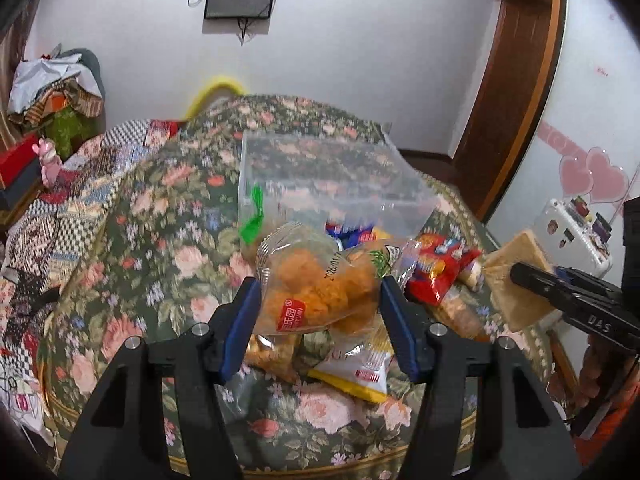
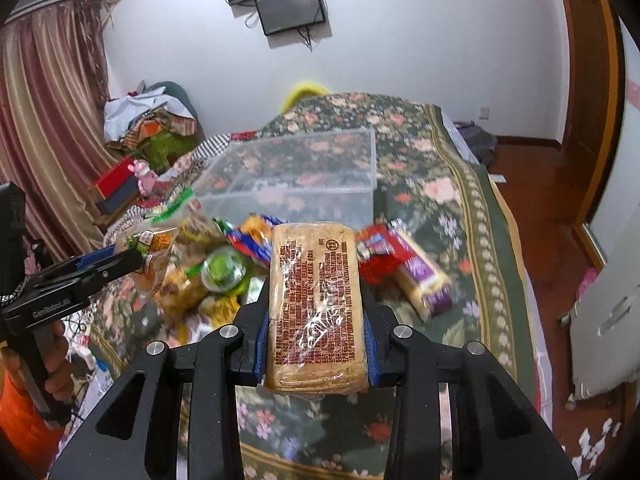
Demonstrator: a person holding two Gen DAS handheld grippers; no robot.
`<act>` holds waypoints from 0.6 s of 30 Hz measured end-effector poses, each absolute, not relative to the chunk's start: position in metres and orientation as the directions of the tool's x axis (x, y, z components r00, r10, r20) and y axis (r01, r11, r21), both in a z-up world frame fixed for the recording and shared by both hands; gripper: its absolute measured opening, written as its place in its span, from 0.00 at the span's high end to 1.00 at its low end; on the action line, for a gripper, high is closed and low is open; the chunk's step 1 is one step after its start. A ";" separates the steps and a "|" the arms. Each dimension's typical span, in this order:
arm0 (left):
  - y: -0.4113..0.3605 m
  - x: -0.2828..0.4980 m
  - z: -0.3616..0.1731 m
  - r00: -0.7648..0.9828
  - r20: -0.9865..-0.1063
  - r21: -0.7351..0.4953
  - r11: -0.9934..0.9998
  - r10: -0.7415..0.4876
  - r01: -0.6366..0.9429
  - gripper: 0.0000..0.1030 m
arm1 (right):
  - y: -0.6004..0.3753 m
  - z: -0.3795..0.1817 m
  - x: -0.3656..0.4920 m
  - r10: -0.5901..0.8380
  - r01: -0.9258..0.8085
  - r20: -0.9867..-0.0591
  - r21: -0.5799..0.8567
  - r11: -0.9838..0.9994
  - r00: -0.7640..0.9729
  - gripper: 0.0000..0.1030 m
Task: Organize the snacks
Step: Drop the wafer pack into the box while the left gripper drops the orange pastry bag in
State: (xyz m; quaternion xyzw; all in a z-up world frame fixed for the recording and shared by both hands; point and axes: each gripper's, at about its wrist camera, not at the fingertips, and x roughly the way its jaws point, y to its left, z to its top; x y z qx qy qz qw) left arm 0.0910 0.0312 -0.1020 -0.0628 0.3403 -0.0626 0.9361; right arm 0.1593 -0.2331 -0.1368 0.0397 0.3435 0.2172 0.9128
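My left gripper is shut on a clear bag of orange fried snacks and holds it above the snack pile. My right gripper is shut on a tan block of wrapped biscuits with red print, held above the bed. That block also shows in the left wrist view, off to the right. A clear plastic storage box stands open on the floral bedspread beyond the pile; it shows in the right wrist view too. The left gripper shows at the left of the right wrist view.
Loose snack packets lie in a heap: a red packet, a yellow-white packet, a purple-labelled biscuit pack, a green-lidded cup. The floral bedspread drops off to wooden floor at the right. Clutter piles at far left.
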 end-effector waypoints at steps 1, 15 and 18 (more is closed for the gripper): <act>0.031 0.092 -0.099 0.766 -0.623 -0.158 0.985 -0.158 0.075 0.42 | -0.232 -0.135 0.160 0.427 -0.373 -0.603 0.221 0.901 0.674 0.68; 0.031 0.146 -0.060 0.820 -0.555 -0.126 0.989 -0.139 0.083 0.42 | -0.207 -0.102 0.208 0.458 -0.406 -0.508 0.218 0.887 0.729 0.68; 0.031 0.166 -0.059 0.819 -0.558 -0.119 0.990 -0.131 0.077 0.42 | -0.199 -0.097 0.225 0.457 -0.406 -0.499 0.215 0.888 0.736 0.68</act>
